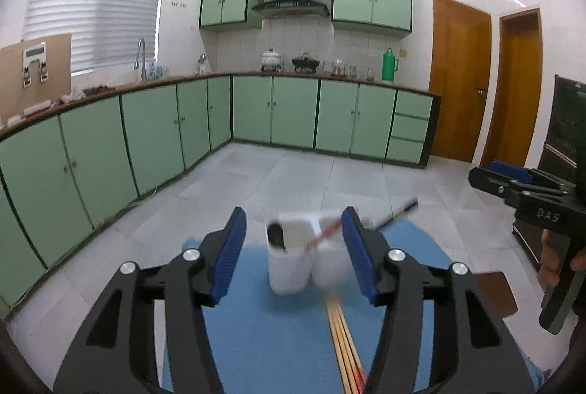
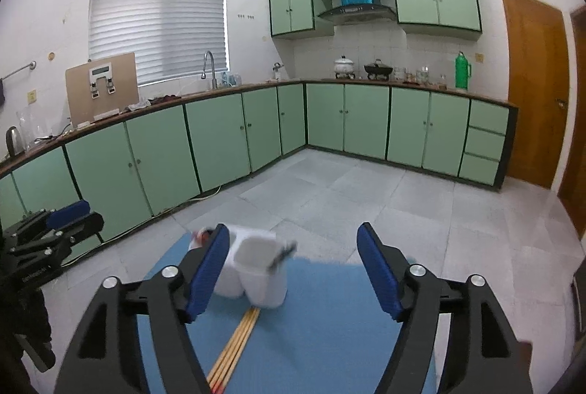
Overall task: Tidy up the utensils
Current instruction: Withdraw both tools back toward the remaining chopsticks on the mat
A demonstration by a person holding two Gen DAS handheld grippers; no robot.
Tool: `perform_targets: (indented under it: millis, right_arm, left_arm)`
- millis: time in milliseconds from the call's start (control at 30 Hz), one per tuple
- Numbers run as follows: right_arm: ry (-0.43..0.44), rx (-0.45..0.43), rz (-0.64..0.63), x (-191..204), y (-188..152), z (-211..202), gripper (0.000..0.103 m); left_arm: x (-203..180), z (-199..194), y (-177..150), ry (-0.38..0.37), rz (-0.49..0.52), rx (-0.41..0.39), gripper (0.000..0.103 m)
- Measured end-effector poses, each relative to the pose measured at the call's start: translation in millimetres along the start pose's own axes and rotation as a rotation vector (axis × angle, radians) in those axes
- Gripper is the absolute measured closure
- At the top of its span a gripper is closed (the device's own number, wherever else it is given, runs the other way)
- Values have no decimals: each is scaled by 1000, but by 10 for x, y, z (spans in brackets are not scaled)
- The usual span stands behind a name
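Note:
Two white holder cups [image 1: 291, 262] stand side by side on a blue mat [image 1: 278, 339]; they also show in the right wrist view [image 2: 262, 278]. One cup holds a black spoon [image 1: 275, 235], the other a dark chopstick [image 1: 366, 221] that leans out. Several yellow chopsticks [image 1: 344, 342] lie on the mat in front of the cups, and show in the right wrist view [image 2: 234, 346]. My left gripper [image 1: 293, 247] is open and empty, just short of the cups. My right gripper [image 2: 293, 265] is open and empty, the cups near its left finger.
The mat lies on a small table over a grey tiled floor. Green base cabinets [image 1: 256, 111] and a counter with pots and a green flask [image 1: 389, 64] run along the far walls. Brown doors [image 1: 457, 78] stand at right.

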State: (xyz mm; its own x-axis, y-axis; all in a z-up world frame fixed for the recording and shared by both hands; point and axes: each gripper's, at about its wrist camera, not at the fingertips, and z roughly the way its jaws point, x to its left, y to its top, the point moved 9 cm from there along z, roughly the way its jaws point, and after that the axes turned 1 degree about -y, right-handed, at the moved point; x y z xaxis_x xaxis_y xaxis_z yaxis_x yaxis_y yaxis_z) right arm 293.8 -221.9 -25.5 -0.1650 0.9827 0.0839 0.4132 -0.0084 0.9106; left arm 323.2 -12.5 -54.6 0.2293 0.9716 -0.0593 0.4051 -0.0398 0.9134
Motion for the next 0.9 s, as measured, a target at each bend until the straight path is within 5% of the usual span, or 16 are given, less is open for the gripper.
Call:
perform_targets:
  millis: [600, 900]
  right_arm:
    - [-41, 148, 41, 290, -1563, -193, 13]
    - [-32, 252, 54, 443, -2146, -15, 13]
  left_arm:
    - [-8, -126, -1777, 14, 24, 252, 36]
    - [247, -74, -2255, 54, 12, 346, 36]
